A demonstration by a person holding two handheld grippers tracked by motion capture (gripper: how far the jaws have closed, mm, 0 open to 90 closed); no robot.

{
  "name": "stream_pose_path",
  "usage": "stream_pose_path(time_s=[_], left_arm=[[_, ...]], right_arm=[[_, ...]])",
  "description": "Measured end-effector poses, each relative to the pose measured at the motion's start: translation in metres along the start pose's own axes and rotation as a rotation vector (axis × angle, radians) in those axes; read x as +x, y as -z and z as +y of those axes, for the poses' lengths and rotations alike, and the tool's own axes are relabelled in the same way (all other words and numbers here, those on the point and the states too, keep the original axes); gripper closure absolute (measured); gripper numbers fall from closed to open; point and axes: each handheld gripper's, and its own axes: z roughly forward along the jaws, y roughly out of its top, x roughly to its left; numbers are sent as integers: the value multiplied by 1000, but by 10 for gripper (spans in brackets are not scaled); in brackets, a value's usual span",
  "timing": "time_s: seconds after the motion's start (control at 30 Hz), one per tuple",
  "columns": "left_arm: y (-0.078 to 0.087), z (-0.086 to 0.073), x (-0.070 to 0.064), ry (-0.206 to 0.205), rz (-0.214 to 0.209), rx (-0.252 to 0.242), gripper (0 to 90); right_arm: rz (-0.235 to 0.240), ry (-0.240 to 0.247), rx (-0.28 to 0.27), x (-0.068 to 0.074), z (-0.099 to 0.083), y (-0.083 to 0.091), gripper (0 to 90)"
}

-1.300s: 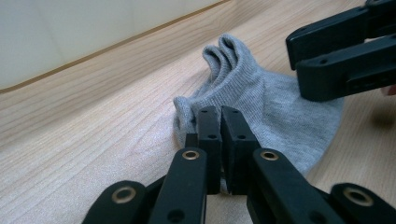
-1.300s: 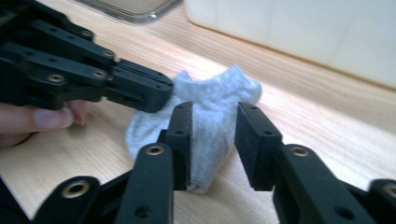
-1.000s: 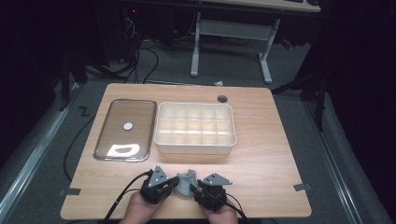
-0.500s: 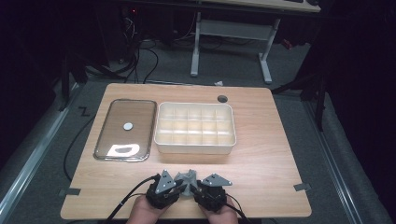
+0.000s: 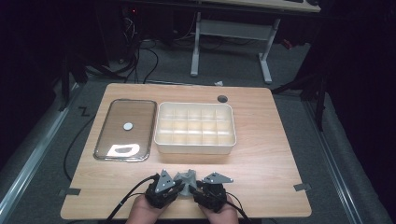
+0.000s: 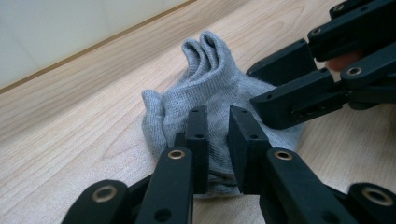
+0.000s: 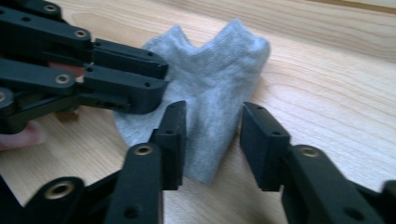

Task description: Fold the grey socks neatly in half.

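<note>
A crumpled grey sock (image 5: 188,177) lies near the table's front edge, between my two grippers. In the left gripper view, my left gripper (image 6: 219,135) has its jaws close together, pinching the near part of the sock (image 6: 210,88). My right gripper (image 6: 275,88) touches the sock from the right. In the right gripper view, my right gripper (image 7: 212,140) stands open, its jaws on either side of a raised fold of the sock (image 7: 210,70), with a gap on one side. The left gripper (image 7: 140,77) comes in from the left against the sock's edge.
A cream box with several compartments (image 5: 195,147) stands in the middle of the wooden table (image 5: 261,154). Left of it lies a flat glass-topped metal lid (image 5: 125,128). A dark cable hole (image 5: 222,98) is at the back edge. Cables trail off the front.
The left gripper has moved a little to the right, closer to the sock and the right gripper. The right gripper has hardly moved.
</note>
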Motion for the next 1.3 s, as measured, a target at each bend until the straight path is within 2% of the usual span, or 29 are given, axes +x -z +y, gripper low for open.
stream_pose_path(time_s=[0.07, 0.1, 0.17, 0.27, 0.4, 0.57, 0.63, 0.67, 0.73, 0.8, 0.87, 0.93, 1.0, 1.03, 1.1, 1.2, 1.3], left_arm=[[0, 0, 0, 0, 3, 1, 789], [0, 0, 0, -1, 3, 2, 791], [-1, 0, 0, 3, 1, 1, 799], [-1, 0, 0, 2, -3, 2, 812], [-1, 0, 1, 4, -7, 4, 820], [-1, 0, 1, 6, -8, 5, 821], [-1, 0, 1, 7, -9, 5, 820], [-1, 0, 1, 7, -10, 6, 820], [-1, 0, 1, 8, -12, 5, 819], [-1, 0, 1, 7, -11, 5, 819], [-1, 0, 2, 8, -14, 6, 818], [-1, 0, 2, 11, -17, 5, 816], [-1, 0, 2, 11, -19, 4, 813], [-1, 0, 2, 11, -20, 5, 812], [-1, 0, 2, 11, -21, 5, 809], [-1, 0, 2, 10, -22, 4, 804], [-1, 0, 2, 8, -21, 3, 799]], right_arm=[[27, -20, 3, -1, 1, -1, 729], [39, -33, 7, -2, 1, -1, 797], [46, -25, -9, 0, 3, 4, 825], [54, 24, -60, 11, 8, 13, 832], [30, 112, -61, 27, 12, 14, 833], [62, 108, -44, 24, 14, 12, 824], [49, 139, -28, 23, 16, 14, 779], [38, 153, -39, 21, 18, 18, 747], [38, 134, -86, 15, 22, 28, 702], [-5, 131, -105, 8, 23, 35, 699], [-58, 119, -89, 2, 20, 35, 763], [-78, 95, -64, -7, 14, 30, 823], [-69, 63, -28, -12, 9, 21, 853], [-61, 63, -22, -12, 7, 18, 860], [-38, 80, -25, -7, 6, 13, 860], [-41, 102, -15, 2, 7, 6, 866], [-4, 89, -28, 7, 10, 5, 878]])
